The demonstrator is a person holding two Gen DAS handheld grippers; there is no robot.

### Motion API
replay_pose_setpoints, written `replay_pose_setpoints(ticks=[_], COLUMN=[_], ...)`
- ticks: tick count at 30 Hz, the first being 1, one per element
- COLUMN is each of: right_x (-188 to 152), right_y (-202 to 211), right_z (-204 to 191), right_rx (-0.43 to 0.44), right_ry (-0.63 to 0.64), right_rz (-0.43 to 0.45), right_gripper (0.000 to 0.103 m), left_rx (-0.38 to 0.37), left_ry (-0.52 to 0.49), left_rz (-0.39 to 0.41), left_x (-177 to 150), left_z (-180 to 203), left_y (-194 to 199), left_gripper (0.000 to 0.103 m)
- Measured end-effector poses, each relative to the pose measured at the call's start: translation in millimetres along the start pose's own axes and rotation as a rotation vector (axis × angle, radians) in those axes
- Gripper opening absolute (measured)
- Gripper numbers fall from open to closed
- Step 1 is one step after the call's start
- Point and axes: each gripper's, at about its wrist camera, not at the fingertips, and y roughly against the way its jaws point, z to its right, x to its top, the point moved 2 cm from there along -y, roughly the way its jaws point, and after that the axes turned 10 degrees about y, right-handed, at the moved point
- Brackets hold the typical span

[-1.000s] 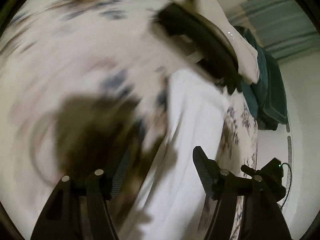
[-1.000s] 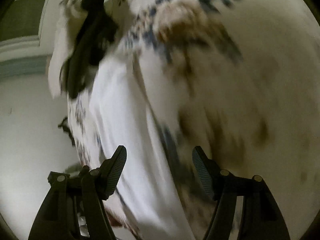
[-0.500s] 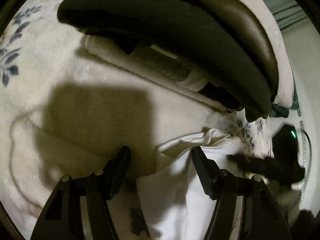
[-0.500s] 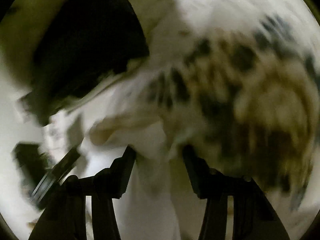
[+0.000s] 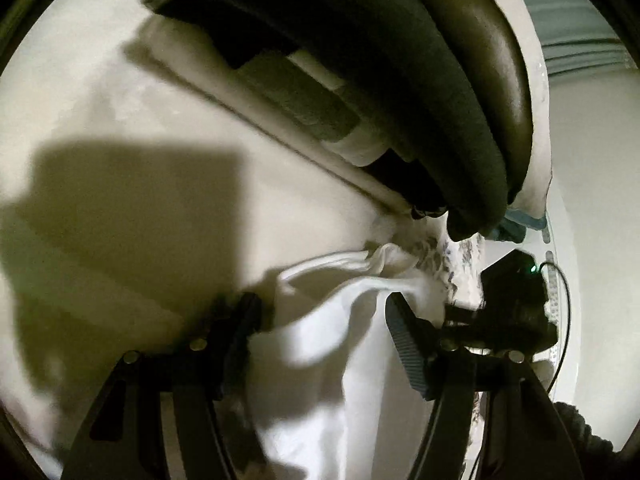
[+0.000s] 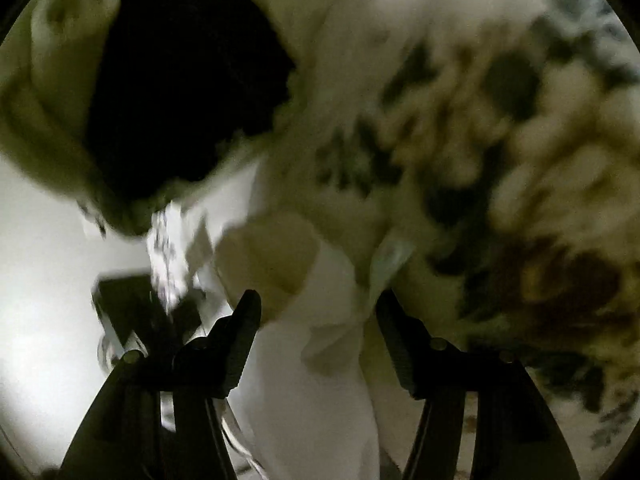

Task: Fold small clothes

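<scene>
A small white garment (image 5: 340, 336) lies on the pale floral bed cover (image 5: 120, 120). Its gathered top edge sits between the spread fingers of my left gripper (image 5: 320, 320), which is open around the cloth. In the right wrist view the same white garment (image 6: 320, 320) runs up between the spread fingers of my right gripper (image 6: 316, 312), also open, with a folded edge just ahead of the tips. The right gripper's body (image 5: 516, 300) shows at the right of the left wrist view, close beside the garment. The right view is blurred.
A stack of folded dark and striped clothes (image 5: 360, 80) lies just beyond the garment, with teal cloth (image 5: 520, 224) behind it. The stack appears as a dark mass (image 6: 180, 80) in the right view. The cover's brown-and-blue flower print (image 6: 500, 160) fills the right side.
Both grippers have dropped from high above the bed to the garment's far end near the folded stack. The left gripper edged closer over the last half second; both stay open.
</scene>
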Motion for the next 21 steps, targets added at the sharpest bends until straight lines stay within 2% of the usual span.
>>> replay_pose_setpoints(ticks=[3, 4, 5, 6, 9, 11, 14, 17, 20, 21], right_x=[4, 5, 9, 18, 25, 18, 0, -13, -15, -8], right_y=[-15, -15, -16, -16, 2, 16, 19, 1, -25, -30], right_z=[-6, -10, -12, -11, -4, -6, -11, -17, -26, -25], right_rx=[0.013, 0.025, 0.034, 0.050, 0.121, 0.102, 0.097, 0.111, 0.031, -0.001], right_ry=[0.031, 0.035, 0.030, 0.007, -0.089, -0.049, 0.028, 0.097, 0.157, 0.166], right_rz=[0.009, 0.014, 0.027, 0.052, 0.169, 0.196, 0.148, 0.080, 0.025, 0.021], right_gripper=[0.062, 0.062, 0.062, 0.062, 0.062, 0.062, 0.067, 0.067, 0.067, 0.057], left_rx=[-0.007, 0.003, 0.032, 0.040, 0.042, 0.046, 0.036, 0.022, 0.012, 0.015], left_ry=[-0.044, -0.058, -0.068, -0.064, -0.037, -0.035, -0.027, -0.020, -0.022, -0.023], left_rz=[0.010, 0.019, 0.021, 0.012, 0.023, 0.029, 0.035, 0.038, 0.042, 0.042], left_x=[4, 5, 7, 8, 10, 9, 9, 12, 15, 16], left_z=[9, 11, 12, 11, 5, 5, 4, 0, 0, -1], left_y=[-4, -3, -5, -9, -10, -12, -11, -4, -5, -5], left_gripper=[0.058, 0.038, 0.025, 0.017, 0.015, 0.013, 0.013, 0.013, 0.013, 0.013])
